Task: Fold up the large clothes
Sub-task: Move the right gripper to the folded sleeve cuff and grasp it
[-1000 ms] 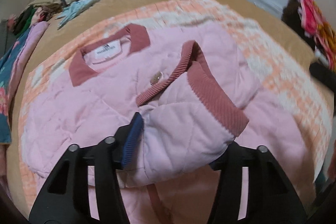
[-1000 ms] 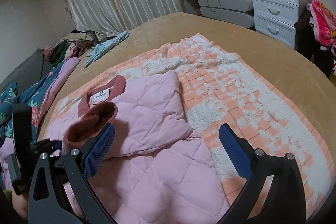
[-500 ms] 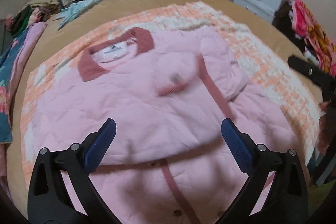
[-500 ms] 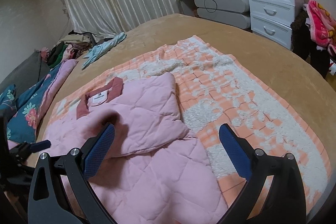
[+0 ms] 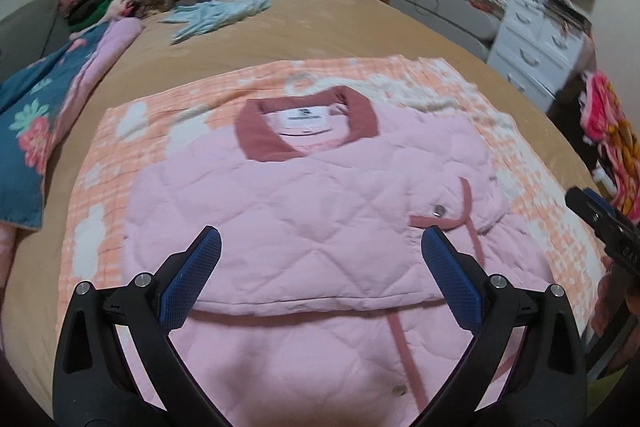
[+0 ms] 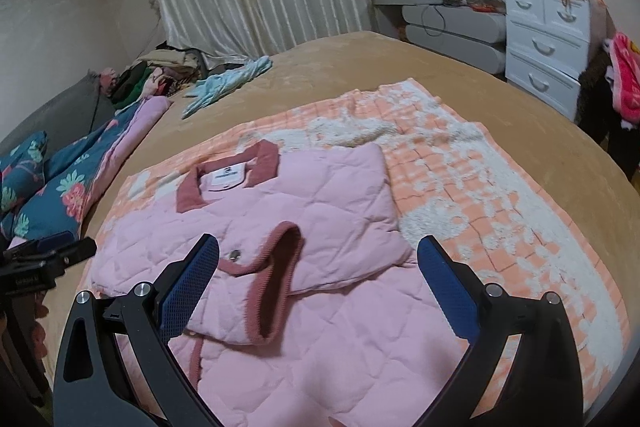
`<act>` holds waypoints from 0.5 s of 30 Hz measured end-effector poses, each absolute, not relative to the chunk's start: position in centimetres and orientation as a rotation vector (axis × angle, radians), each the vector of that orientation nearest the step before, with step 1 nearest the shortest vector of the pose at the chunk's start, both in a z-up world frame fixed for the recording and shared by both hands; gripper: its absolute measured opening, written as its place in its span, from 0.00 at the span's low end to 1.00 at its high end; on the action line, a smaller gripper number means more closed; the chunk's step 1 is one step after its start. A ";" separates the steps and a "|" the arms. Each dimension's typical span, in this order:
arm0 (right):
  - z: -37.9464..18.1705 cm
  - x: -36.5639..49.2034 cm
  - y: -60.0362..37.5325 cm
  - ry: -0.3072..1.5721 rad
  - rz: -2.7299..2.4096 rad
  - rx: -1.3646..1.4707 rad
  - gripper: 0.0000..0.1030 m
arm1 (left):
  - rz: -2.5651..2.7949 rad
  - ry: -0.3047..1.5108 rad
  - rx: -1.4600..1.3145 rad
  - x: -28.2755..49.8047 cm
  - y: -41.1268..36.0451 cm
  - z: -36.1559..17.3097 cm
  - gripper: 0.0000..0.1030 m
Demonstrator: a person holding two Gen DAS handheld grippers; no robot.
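Note:
A pink quilted jacket (image 5: pixel 304 211) with a dusty-rose collar (image 5: pixel 308 125) lies on an orange and white blanket (image 5: pixel 516 163) on the bed. Both sleeves are folded across its chest, and the rose cuff (image 6: pixel 276 279) of one lies on top near a snap button (image 6: pixel 236 254). My left gripper (image 5: pixel 318 279) hovers open above the jacket's middle, holding nothing. My right gripper (image 6: pixel 318 283) is open too, above the folded sleeve and cuff, with nothing between its blue pads (image 6: pixel 188 287). Each gripper shows at the edge of the other's view.
The tan bedspread (image 6: pixel 360 67) surrounds the blanket. A light blue garment (image 6: pixel 224 83) and a pile of clothes (image 6: pixel 160 75) lie at the far side, a floral quilt (image 6: pixel 52 187) at the left. White drawers (image 6: pixel 548 39) and pink cloth (image 6: pixel 624 79) stand on the right.
My left gripper let go of the sleeve, opened wide and drew back and up. The sleeve with its cuff now lies flat across the chest. The right gripper pulled back slightly.

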State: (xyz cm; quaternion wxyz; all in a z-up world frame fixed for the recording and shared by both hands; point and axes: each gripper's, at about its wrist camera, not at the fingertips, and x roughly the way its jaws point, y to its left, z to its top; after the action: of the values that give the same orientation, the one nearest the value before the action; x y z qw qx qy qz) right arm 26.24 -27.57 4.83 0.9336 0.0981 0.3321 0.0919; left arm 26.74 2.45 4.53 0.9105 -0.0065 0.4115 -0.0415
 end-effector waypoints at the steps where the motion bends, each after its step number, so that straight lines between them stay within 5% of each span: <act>1: 5.0 26.1 -27.2 0.678 0.194 0.197 0.96 | -0.075 0.846 -0.020 26.6 3.0 4.5 0.91; 15: 4.9 25.6 -21.8 0.704 0.260 0.128 0.96 | 0.035 0.853 -0.080 25.3 10.1 2.3 0.91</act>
State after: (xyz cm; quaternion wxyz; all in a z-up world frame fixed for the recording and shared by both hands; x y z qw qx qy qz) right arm 25.62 -21.82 4.95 0.9284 0.0624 0.3436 0.1270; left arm 25.30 10.10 2.30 0.9094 -0.0388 0.4138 0.0172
